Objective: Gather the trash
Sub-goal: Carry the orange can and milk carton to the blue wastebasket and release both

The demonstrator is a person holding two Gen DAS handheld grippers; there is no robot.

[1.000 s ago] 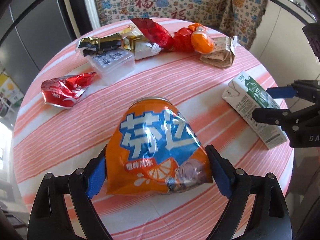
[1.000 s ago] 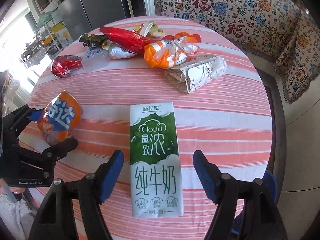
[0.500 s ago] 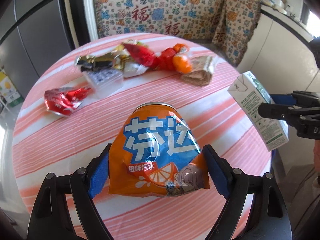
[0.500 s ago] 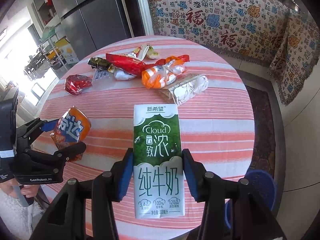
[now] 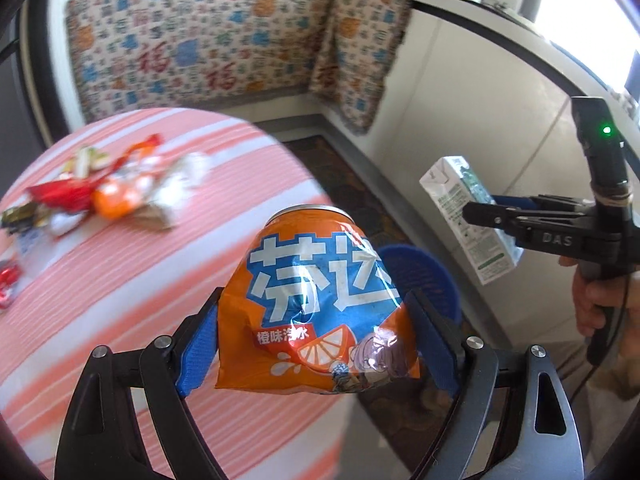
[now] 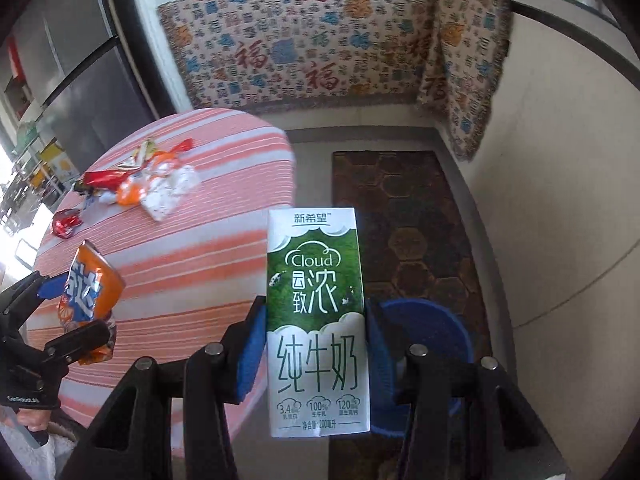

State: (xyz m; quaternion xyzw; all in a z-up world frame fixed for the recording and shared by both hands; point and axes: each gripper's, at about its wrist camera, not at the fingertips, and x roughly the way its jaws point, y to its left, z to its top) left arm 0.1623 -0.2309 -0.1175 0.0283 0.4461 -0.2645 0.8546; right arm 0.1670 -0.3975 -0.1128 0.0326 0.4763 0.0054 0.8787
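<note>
The crushed orange soda can (image 5: 320, 304) sits clamped between the blue pads of the left gripper (image 5: 316, 344), its rim end pointing away from the camera, its dented body squeezed at the lower part. It is held in the air past the edge of the round table (image 5: 132, 280), with the blue bin (image 5: 424, 276) on the floor showing just behind it. In the right wrist view the same can (image 6: 90, 286) appears at the left, over the table edge, pinched in the left gripper (image 6: 76, 308).

The green and white milk carton (image 6: 316, 320) is gripped by the right gripper (image 6: 316, 350); its blue pads press the carton's two narrow sides near the lower half, and the carton stands upright along the fingers, printed face to the camera. It is off the table, above the patterned brown floor mat (image 6: 416, 216), with the blue bin (image 6: 432, 328) just behind and right of it. From the left wrist view, the carton (image 5: 468, 216) is tilted in the right gripper (image 5: 492, 220), near a pale wall.

On the pink-and-white striped tablecloth, a cluster of wrappers (image 6: 144, 184) lies well apart from both grippers, with a crumpled red wrapper (image 6: 66, 222) near it, towards the table's edge. A cloth with red characters (image 6: 316, 40) hangs behind.
</note>
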